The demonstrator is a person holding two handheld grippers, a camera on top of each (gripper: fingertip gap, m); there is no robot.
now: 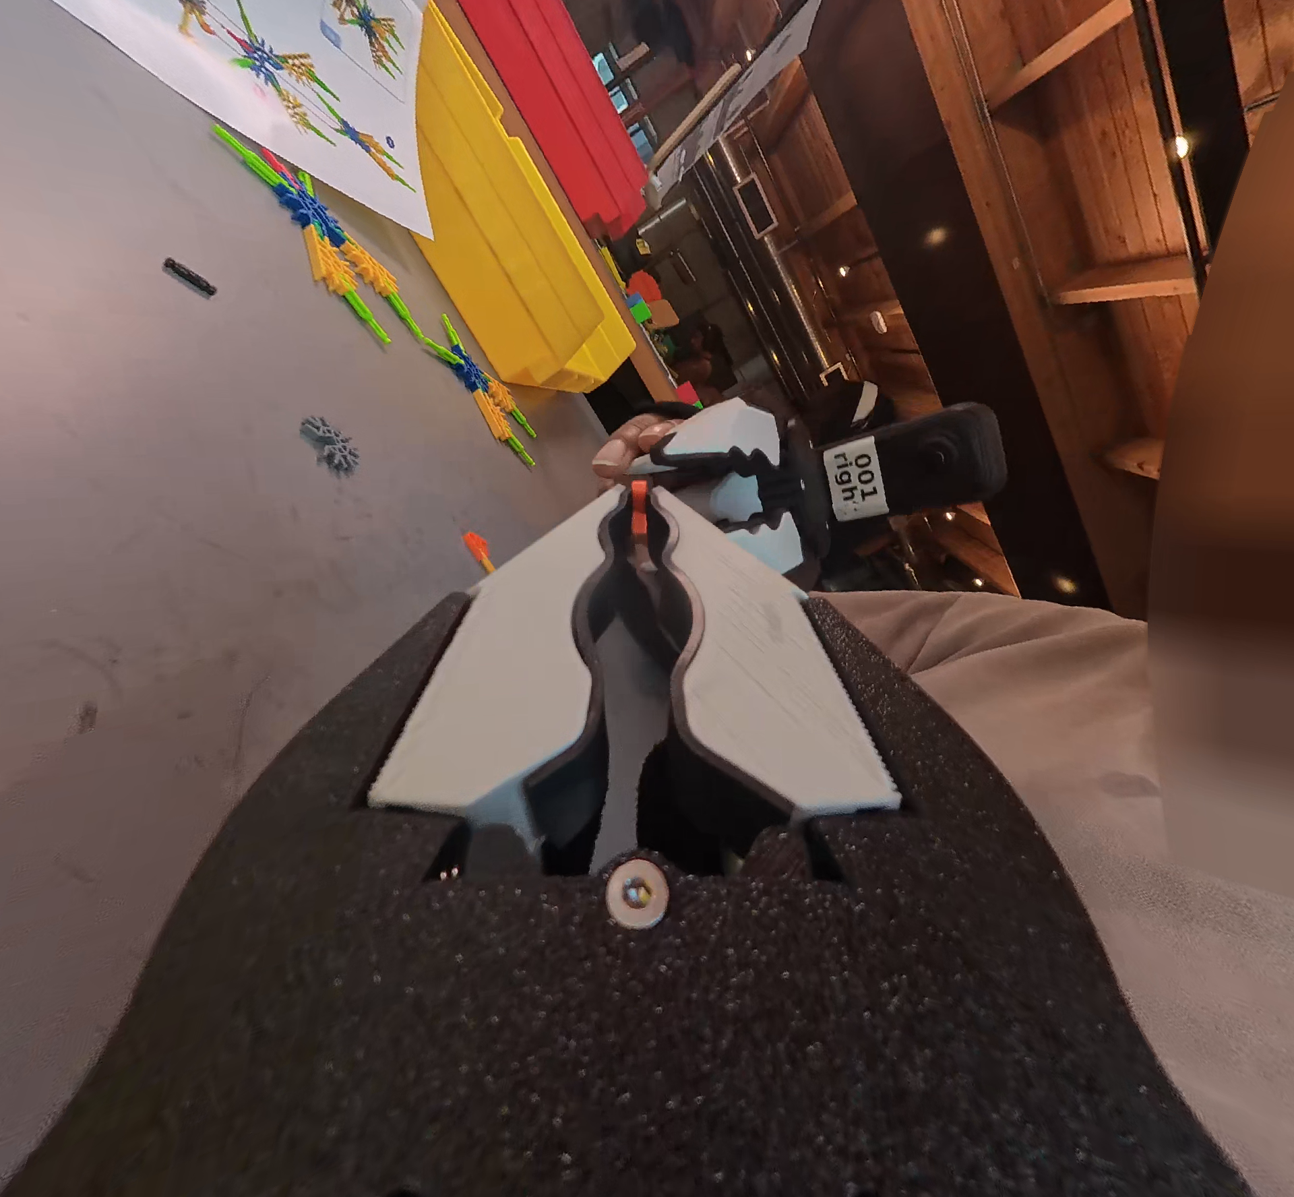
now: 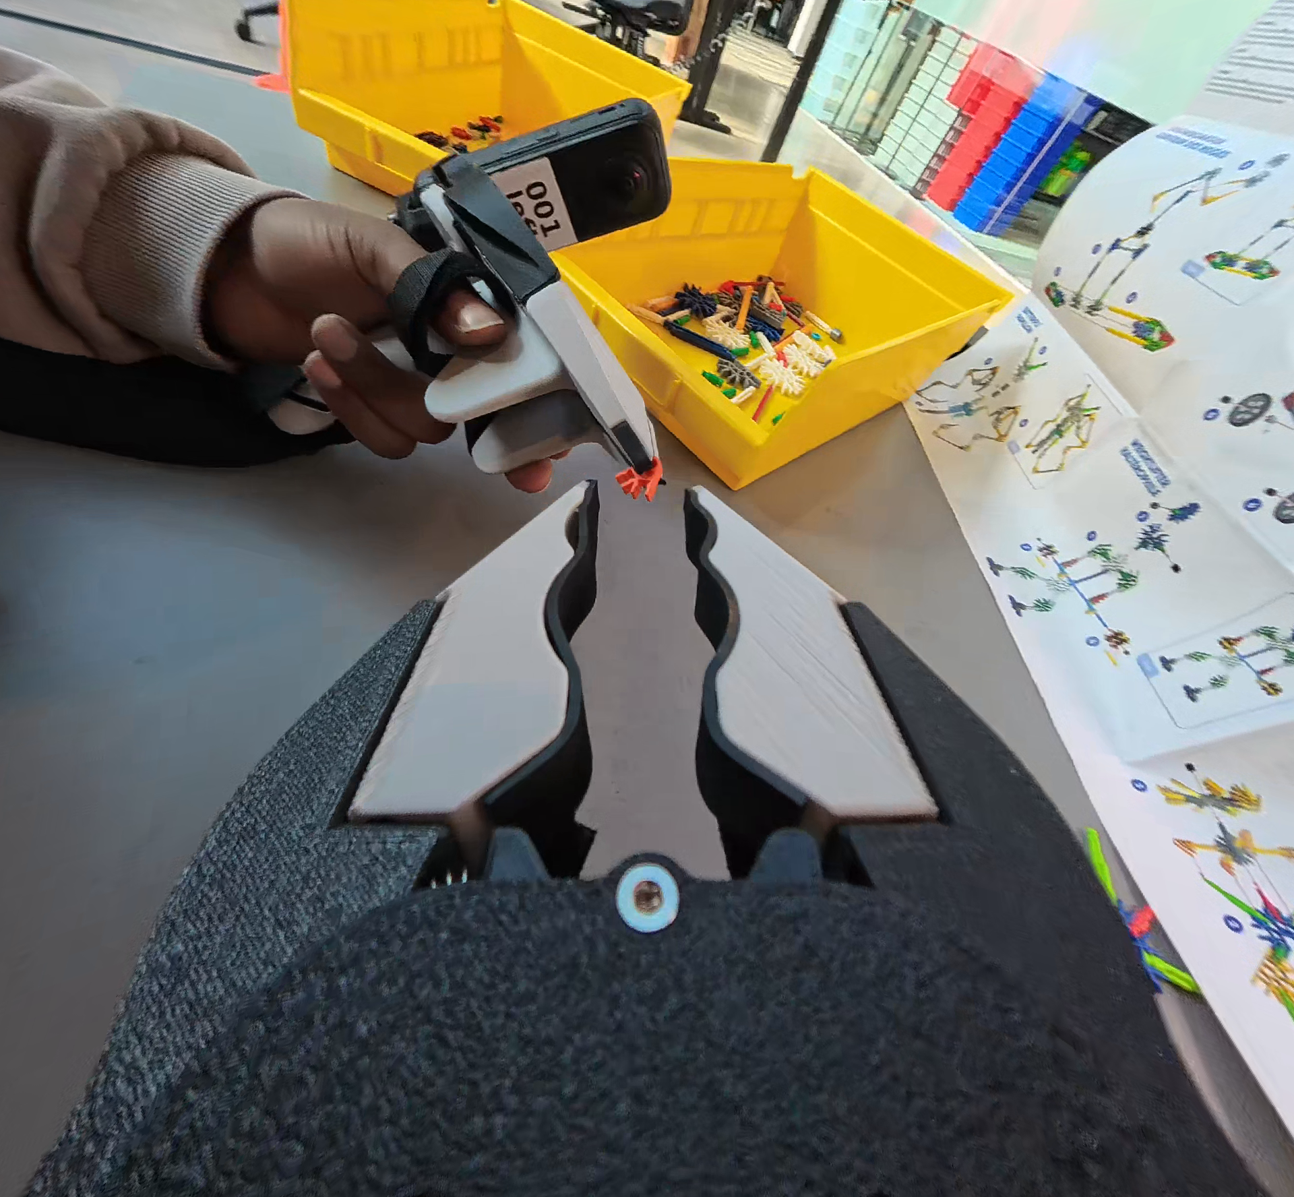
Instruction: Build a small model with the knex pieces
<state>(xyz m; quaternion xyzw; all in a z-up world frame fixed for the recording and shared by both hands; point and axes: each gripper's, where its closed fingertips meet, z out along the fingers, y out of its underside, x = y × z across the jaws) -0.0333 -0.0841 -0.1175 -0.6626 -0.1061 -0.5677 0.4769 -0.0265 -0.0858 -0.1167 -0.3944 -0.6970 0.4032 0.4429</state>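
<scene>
My left gripper (image 1: 638,498) is shut on a small orange connector piece (image 1: 638,519), held above the grey table (image 1: 175,568). In the right wrist view a hand holds the left gripper (image 2: 641,456), with the orange connector (image 2: 638,483) pinched at its tips. My right gripper (image 2: 642,497) is open and empty. Its two fingertips flank the space just below the orange connector without touching it. It also shows in the left wrist view (image 1: 735,477), just beyond the left fingertips.
A yellow bin (image 2: 875,421) holds several loose rods and connectors (image 2: 756,337); a second yellow bin (image 2: 392,64) stands behind. An instruction sheet (image 2: 1120,463) lies right. On the table lie a green, blue and yellow assembly (image 1: 336,253), a grey connector (image 1: 330,442) and a black rod (image 1: 189,276).
</scene>
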